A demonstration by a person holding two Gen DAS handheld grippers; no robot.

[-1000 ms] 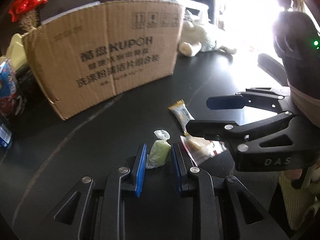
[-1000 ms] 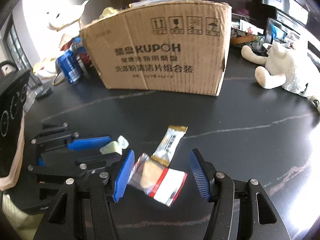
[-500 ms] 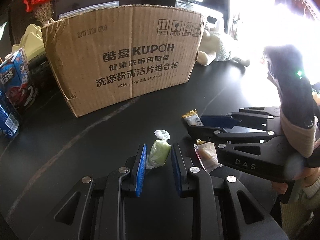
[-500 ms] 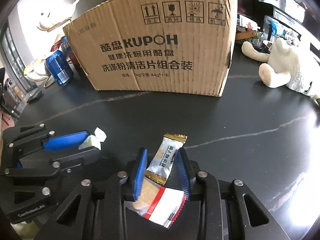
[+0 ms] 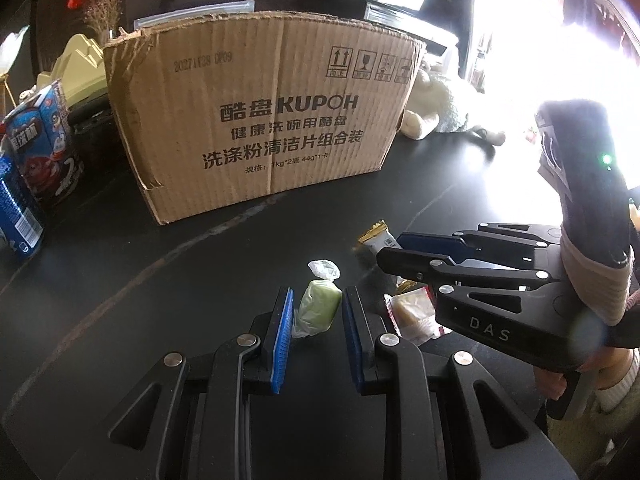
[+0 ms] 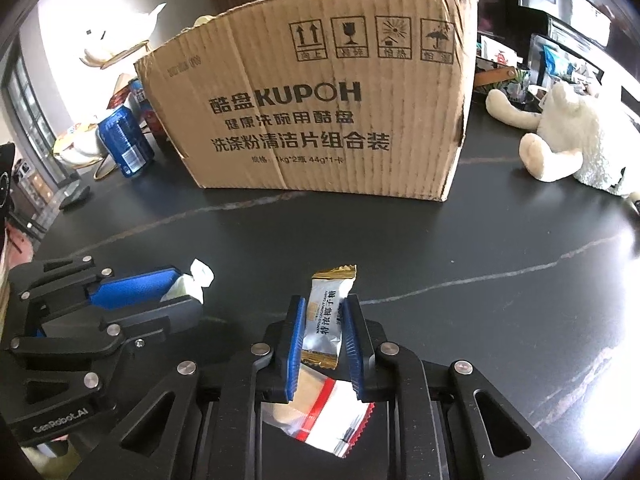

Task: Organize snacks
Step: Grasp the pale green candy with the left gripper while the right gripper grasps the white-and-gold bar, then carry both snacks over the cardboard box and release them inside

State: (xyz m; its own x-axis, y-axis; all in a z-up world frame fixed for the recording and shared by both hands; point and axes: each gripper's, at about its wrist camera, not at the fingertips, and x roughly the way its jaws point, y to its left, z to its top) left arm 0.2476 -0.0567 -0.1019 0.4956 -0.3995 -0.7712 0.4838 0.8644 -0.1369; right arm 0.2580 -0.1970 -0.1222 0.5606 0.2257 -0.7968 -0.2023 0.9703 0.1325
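My left gripper (image 5: pixel 316 312) is shut on a pale green wrapped candy (image 5: pixel 318 310), held just above the black table. It shows at the left of the right wrist view (image 6: pixel 176 292), with the candy's twisted end (image 6: pixel 200 274) sticking out. My right gripper (image 6: pixel 322 320) is shut on a silver and gold candy bar packet (image 6: pixel 326 314). It shows in the left wrist view (image 5: pixel 390 248). A clear and red packet with a beige snack (image 6: pixel 324 412) lies under the right gripper, also in the left wrist view (image 5: pixel 414 314). A brown KUPOH cardboard box (image 6: pixel 320 100) stands behind.
A white plush toy (image 6: pixel 572 144) lies at the right of the black table (image 6: pixel 480 240). A blue can (image 6: pixel 124 140) and snack cartons (image 5: pixel 44 144) stand left of the box. Bright window glare fills the right of the left wrist view.
My right gripper has closed from wide open onto the silver and gold packet. Both grippers have moved closer to the box. The left gripper keeps its hold on the green candy.
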